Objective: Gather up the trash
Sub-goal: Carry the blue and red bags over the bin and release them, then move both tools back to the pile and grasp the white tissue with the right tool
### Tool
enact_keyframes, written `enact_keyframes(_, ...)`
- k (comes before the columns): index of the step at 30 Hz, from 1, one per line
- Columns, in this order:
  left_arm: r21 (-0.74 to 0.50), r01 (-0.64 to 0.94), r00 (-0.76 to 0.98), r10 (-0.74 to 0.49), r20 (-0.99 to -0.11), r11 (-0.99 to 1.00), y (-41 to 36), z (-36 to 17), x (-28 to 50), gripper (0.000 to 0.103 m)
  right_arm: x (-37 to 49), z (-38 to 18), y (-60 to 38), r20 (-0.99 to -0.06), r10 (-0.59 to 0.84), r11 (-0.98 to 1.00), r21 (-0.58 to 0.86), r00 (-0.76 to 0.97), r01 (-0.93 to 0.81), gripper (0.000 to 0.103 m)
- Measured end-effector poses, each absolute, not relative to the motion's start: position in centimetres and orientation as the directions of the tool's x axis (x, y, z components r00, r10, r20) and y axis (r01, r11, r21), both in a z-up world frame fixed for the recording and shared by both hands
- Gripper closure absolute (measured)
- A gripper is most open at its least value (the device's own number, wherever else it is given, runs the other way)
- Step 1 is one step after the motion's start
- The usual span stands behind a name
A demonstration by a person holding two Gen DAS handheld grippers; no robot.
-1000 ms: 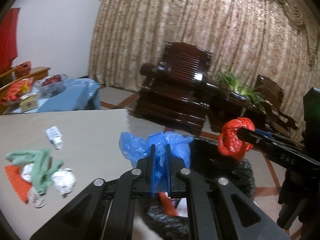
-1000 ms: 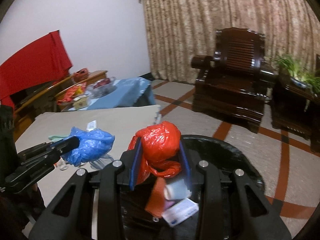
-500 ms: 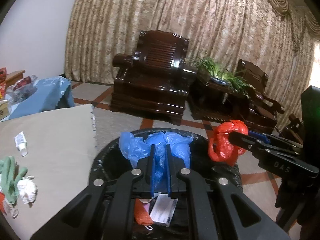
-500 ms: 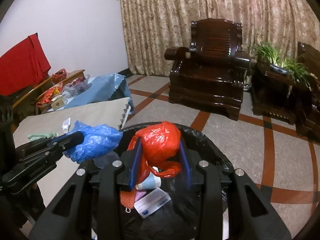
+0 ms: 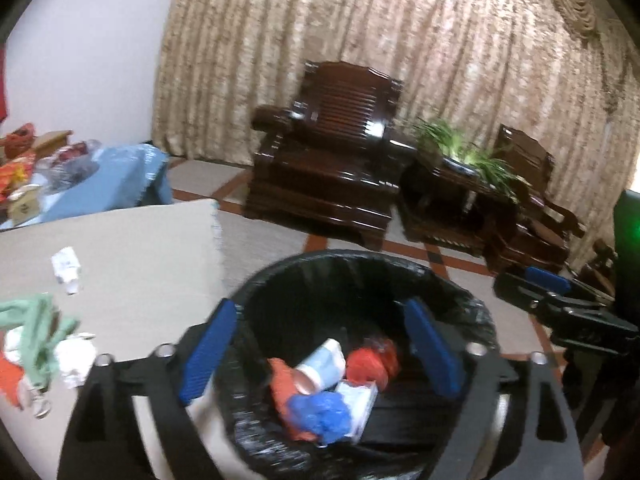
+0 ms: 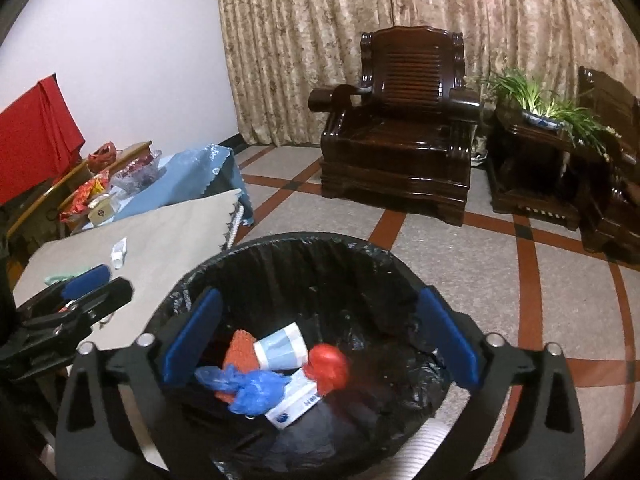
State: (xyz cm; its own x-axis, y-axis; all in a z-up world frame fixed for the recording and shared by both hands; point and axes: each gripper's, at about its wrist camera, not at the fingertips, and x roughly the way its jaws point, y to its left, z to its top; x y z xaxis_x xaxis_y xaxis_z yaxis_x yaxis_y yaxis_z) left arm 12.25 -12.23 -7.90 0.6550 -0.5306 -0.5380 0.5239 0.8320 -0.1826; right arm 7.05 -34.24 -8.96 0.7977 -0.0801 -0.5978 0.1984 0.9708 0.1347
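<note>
A bin lined with a black bag [image 5: 360,264] [image 6: 304,248] stands beside the table. Inside lie a blue plastic bag [image 5: 320,412] [image 6: 252,390], a red plastic bag [image 5: 372,364] [image 6: 326,368], a paper cup [image 5: 322,366] [image 6: 280,346] and other wrappers. My left gripper [image 5: 320,344] is open and empty above the bin. My right gripper [image 6: 320,338] is open and empty above the bin too. Each gripper shows at the edge of the other's view.
On the beige table [image 5: 140,248] lie a small white tube [image 5: 66,266] [image 6: 119,252], a green cloth [image 5: 36,328], crumpled white paper [image 5: 76,356] and an orange scrap. Dark wooden armchairs [image 6: 404,128], a plant table [image 6: 536,132] and a blue-covered table [image 6: 176,184] stand behind.
Both grippers opened over the bin. The blue bag dropped from the left one and the red bag from the right one; both now lie inside the bin.
</note>
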Motion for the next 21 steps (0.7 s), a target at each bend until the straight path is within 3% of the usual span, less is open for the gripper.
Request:
enact_keyframes(2,-0.176,0.485,0.685,-0.498,-0.532,0.857,-10.7,-7.5,12.0,0.006,7.2,-8.7,-33.6,-0.591,-0.064,0.972,0.146,0.804,0.185,0.005)
enact_keyframes(21,-0.106,0.152,0.838,-0.185,-0.513,0.983,4.8,-7.4,10.7,0.006,13.2,-7.3,-19.9,-0.552,0.164,0.985,0.130,0.817,-0.110,0.005)
